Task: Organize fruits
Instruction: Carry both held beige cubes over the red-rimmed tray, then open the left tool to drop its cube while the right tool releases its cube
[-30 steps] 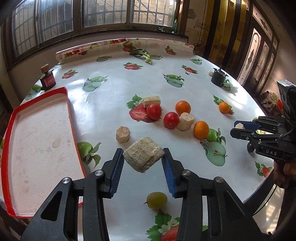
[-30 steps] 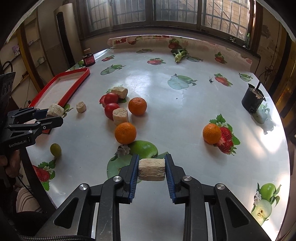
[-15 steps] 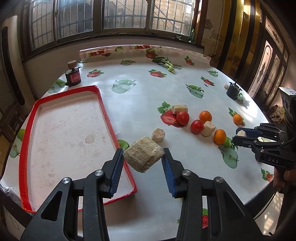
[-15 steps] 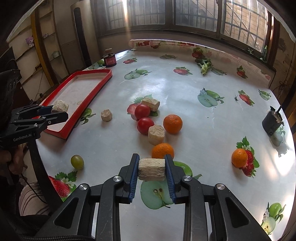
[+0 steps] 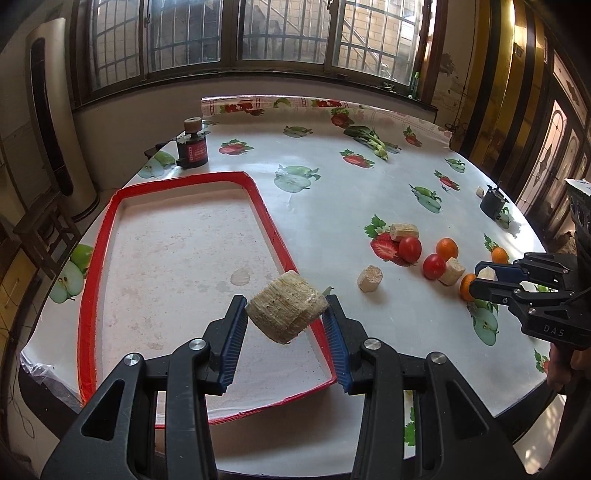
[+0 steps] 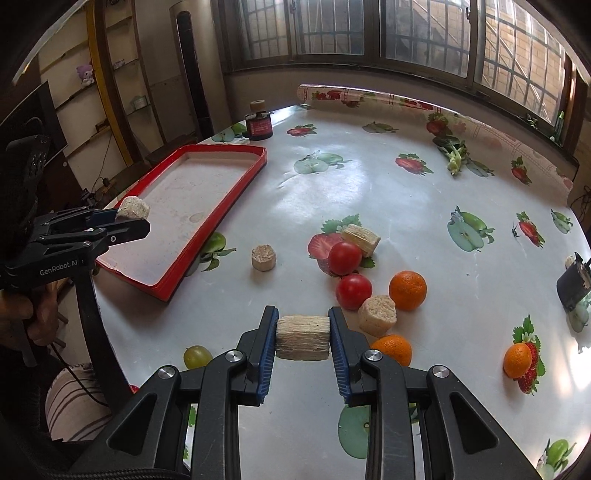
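While tools grip corn chunks | left chunk [image 5: 286, 312] hides tray rim [image 5: 275, 236]

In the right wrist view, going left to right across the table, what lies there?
Red tray → green grape → loose beige chunk → two tomatoes → large orange → orange on the strawberry print → black cup.

We see far beyond the jaws | dark red-labelled jar [image 5: 192, 149] with cork lid | leafy green vegetable [image 5: 369, 139] | barred windows [image 5: 280, 33] | small black cup [image 5: 493, 203]
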The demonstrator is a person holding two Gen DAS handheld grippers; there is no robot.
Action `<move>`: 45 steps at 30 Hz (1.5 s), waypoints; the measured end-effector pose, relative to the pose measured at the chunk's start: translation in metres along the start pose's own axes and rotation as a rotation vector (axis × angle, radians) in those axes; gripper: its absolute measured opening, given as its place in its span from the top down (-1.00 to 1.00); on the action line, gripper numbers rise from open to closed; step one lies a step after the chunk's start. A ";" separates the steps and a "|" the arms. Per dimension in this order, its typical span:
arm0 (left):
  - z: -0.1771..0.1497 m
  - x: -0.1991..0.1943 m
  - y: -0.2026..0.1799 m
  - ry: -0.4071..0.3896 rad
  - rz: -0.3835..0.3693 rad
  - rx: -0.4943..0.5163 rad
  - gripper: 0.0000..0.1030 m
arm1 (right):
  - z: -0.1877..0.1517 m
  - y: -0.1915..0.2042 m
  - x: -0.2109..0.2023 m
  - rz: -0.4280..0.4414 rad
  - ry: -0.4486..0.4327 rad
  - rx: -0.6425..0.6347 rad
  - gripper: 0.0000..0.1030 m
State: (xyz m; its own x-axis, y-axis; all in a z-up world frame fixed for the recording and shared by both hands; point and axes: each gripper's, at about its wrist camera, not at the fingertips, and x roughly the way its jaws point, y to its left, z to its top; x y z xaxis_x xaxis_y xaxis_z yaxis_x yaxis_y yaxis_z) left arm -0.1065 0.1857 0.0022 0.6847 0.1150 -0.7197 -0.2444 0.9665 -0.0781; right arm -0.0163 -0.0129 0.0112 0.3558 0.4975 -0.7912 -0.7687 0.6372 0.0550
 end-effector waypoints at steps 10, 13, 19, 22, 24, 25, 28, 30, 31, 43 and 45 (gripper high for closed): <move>-0.001 -0.001 0.026 0.000 0.042 -0.043 0.23 | 0.028 0.026 0.012 0.068 -0.021 -0.040 0.46; -0.001 -0.001 0.036 0.001 0.053 -0.060 0.23 | 0.037 0.036 0.019 0.097 -0.023 -0.049 0.46; -0.005 -0.001 0.061 0.011 0.082 -0.103 0.23 | 0.063 0.063 0.040 0.159 -0.022 -0.081 0.46; -0.007 0.002 0.074 0.023 0.096 -0.127 0.23 | 0.078 0.078 0.055 0.185 -0.017 -0.102 0.46; -0.009 0.007 0.081 0.036 0.093 -0.139 0.23 | 0.089 0.089 0.066 0.208 -0.012 -0.113 0.46; -0.010 0.009 0.082 0.043 0.091 -0.142 0.23 | 0.094 0.094 0.073 0.218 -0.008 -0.118 0.46; -0.012 0.019 0.085 0.067 0.084 -0.147 0.23 | 0.107 0.110 0.095 0.235 0.010 -0.139 0.46; -0.014 0.025 0.087 0.082 0.076 -0.149 0.23 | 0.113 0.118 0.112 0.246 0.031 -0.141 0.46; -0.015 0.028 0.088 0.090 0.072 -0.150 0.23 | 0.116 0.121 0.121 0.249 0.044 -0.142 0.46; -0.020 0.047 0.090 0.138 0.077 -0.135 0.21 | 0.121 0.138 0.183 0.253 0.142 -0.165 0.33; -0.020 0.046 0.091 0.137 0.088 -0.132 0.04 | 0.121 0.135 0.184 0.261 0.139 -0.151 0.10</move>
State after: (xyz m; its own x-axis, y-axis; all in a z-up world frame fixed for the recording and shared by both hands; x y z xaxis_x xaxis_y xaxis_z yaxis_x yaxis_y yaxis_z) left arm -0.1107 0.2740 -0.0516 0.5594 0.1569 -0.8139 -0.3934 0.9146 -0.0941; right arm 0.0097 0.2363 -0.0531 0.0684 0.5406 -0.8385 -0.8983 0.3989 0.1840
